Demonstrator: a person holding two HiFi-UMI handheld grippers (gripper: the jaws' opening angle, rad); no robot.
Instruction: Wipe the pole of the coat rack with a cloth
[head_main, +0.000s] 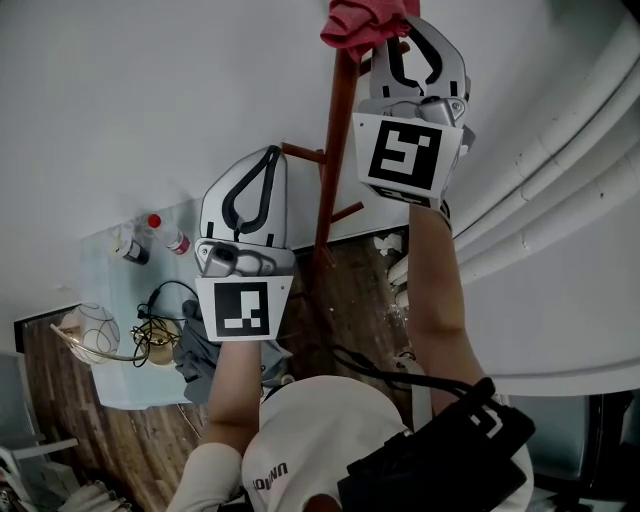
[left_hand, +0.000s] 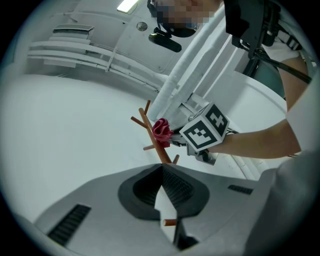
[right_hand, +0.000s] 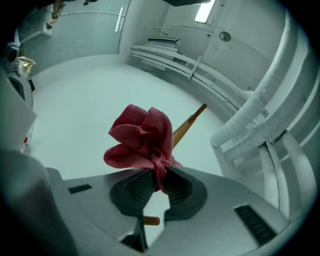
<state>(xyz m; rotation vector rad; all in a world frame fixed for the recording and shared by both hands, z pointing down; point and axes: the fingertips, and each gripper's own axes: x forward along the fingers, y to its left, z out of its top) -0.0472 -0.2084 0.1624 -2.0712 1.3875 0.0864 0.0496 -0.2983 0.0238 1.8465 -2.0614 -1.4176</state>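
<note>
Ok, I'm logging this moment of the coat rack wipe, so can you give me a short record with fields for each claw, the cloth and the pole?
right claw: shut on the cloth
cloth: red, bunched, high up at the pole
left claw: shut, nothing between its jaws, beside the pole, lower than the right claw in the head view
pole: brown wood, side pegs, upright by the white wall

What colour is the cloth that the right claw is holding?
Pinkish red. The cloth shows best in the right gripper view, bunched up and pinched in the right claw.
</note>
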